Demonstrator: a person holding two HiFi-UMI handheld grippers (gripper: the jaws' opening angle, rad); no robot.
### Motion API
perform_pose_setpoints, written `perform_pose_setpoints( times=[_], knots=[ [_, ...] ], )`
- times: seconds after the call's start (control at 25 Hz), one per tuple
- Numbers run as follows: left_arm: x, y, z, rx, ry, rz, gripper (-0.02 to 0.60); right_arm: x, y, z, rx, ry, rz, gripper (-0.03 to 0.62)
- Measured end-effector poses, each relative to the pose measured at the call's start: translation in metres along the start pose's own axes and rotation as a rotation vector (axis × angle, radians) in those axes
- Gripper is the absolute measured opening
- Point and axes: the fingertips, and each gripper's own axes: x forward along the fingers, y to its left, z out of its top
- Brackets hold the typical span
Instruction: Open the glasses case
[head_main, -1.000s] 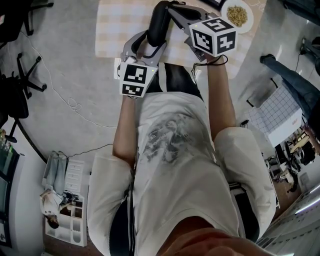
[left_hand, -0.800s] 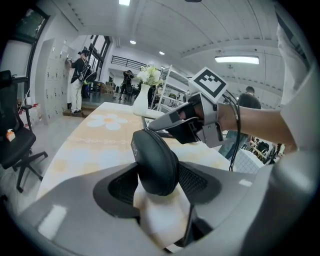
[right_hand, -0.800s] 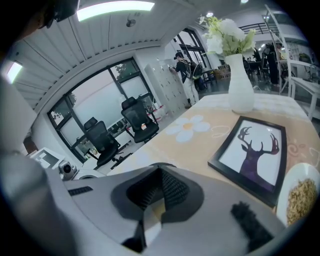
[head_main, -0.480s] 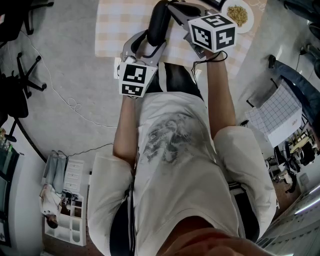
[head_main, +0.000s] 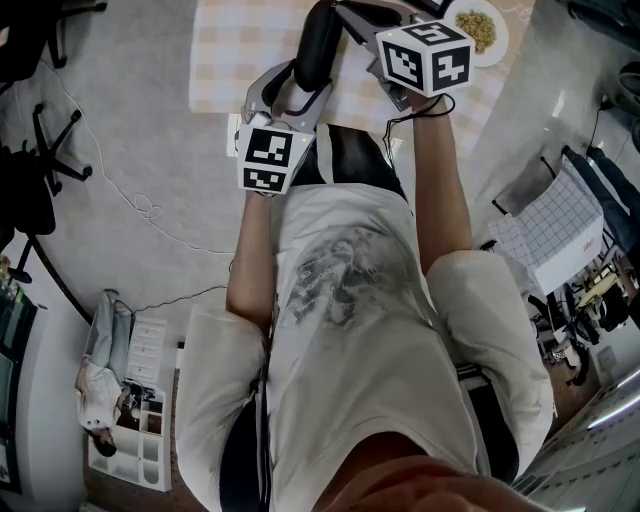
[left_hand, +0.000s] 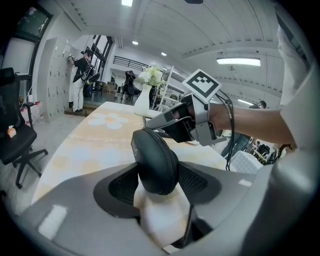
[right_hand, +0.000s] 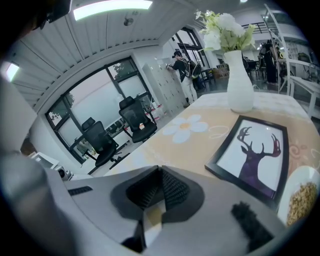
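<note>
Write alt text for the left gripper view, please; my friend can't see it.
The left gripper clamps a black glasses case between its jaws. Beyond it, the right gripper hovers over a flower-print table with a white vase.

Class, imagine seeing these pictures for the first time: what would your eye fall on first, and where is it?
The dark glasses case, clamped in the left tool, fills the middle of the left gripper view. In the right gripper view the right tool is shut and empty; beyond it are a framed deer silhouette at the right and a white vase of flowers at the top.
</note>
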Motion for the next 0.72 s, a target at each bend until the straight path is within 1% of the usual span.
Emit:
perform_pose_setpoints(
  times=[0.4, 0.56, 0.72],
  knots=[
    [0.0, 0.0, -0.002, -0.01, -0.006, 0.001, 0.258, 0.004, -0.005, 0.002, 0.021, -0.01, -0.006, 0.022],
    [0.002, -0.001, -0.005, -0.007, 0.001, 0.003, 0.256, 0.006, -0.009, 0.001, 0.03, -0.013, -0.02, 0.023],
    [0.003, -0.003, -0.013, 0.016, 0.028, 0.006, 0.255, 0.011, -0.018, 0.0, 0.036, -0.003, -0.054, 0.023]
  ],
)
